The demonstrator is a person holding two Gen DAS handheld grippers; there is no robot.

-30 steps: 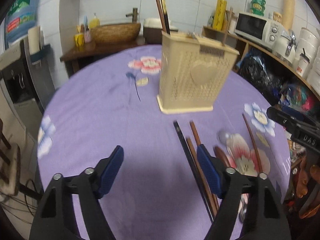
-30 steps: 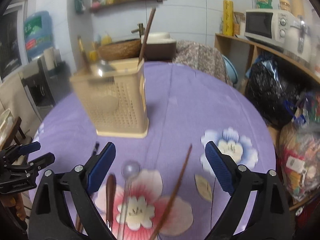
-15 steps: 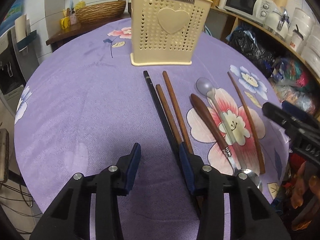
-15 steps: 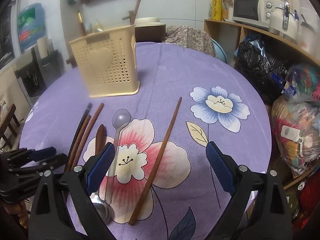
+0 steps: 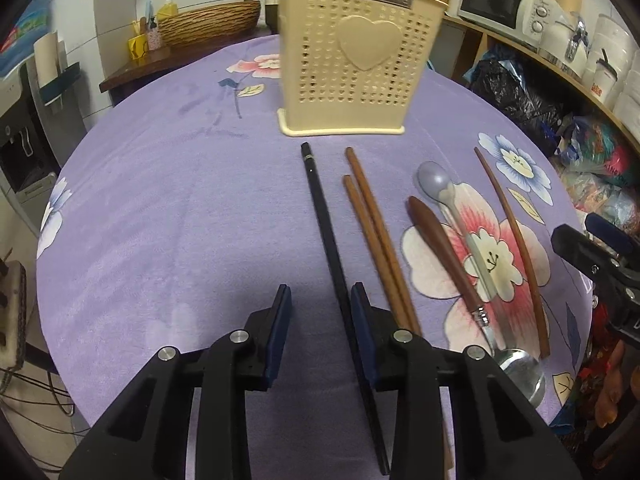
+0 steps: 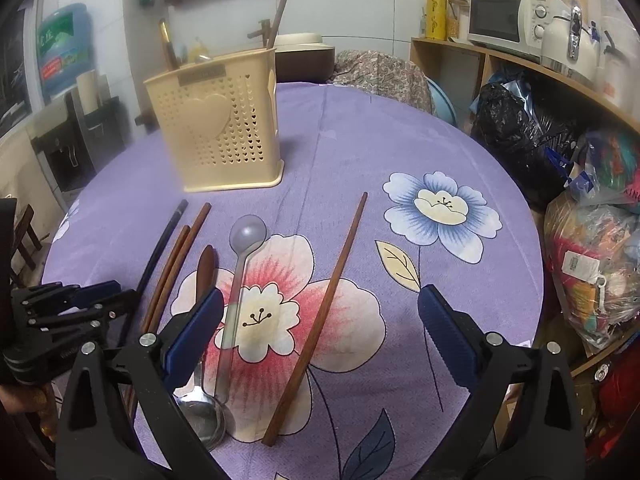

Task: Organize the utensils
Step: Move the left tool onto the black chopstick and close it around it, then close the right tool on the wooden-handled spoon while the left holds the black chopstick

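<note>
Purple floral tablecloth (image 5: pixel 160 220) bore chopsticks – the left gripper (image 5: pixel 320 308) had been closing around the black chopstick (image 5: pixel 324 216), not yet clamped; the right gripper (image 6: pixel 320 316) gaped wide, empty.

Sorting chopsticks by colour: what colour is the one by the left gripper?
Black chopstick, clearest in the left wrist view.

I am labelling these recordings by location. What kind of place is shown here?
Most likely a home kitchen or dining corner. A microwave stands on a shelf, a water bottle sits on a dispenser, and chopsticks and spoons lie before a utensil holder on a flowered tablecloth.
</note>
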